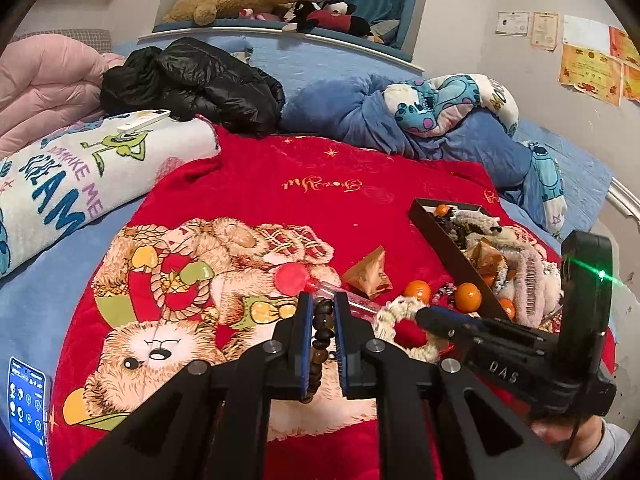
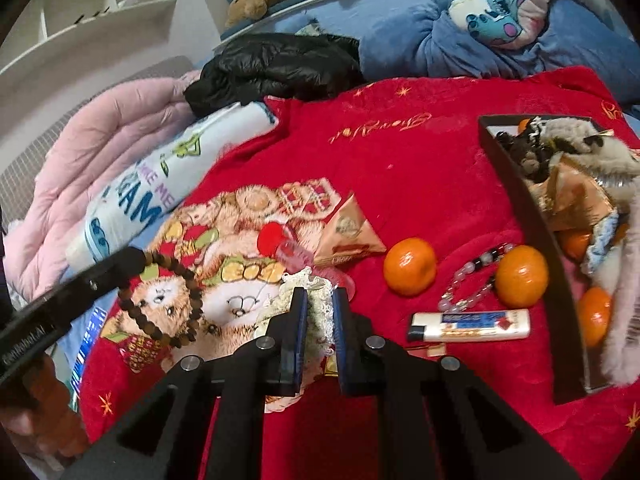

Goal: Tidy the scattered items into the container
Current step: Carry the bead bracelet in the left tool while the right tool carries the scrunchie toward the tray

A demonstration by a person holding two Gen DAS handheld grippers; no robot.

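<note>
Left gripper [image 1: 323,344] clamped on a brown bead bracelet [image 1: 322,336], hanging over the teddy print of the red blanket [image 2: 420,160]. Right gripper [image 2: 320,336] pinched on a cream crocheted scrunchie [image 2: 316,312], just beside the left one. Black container [image 2: 520,200] along the blanket's right edge, already heaped with fluffy items and oranges. Between grippers and container: two oranges [image 2: 409,266], a pale bead bracelet [image 2: 472,276], a lighter [image 2: 472,325], all close together. Further in: a gold pyramid packet [image 2: 350,232] and a red-capped tube [image 2: 284,246]. Open red cloth toward the blanket's far edge; a black jacket [image 2: 280,64] and blue bedding [image 2: 480,40] beyond it.
</note>
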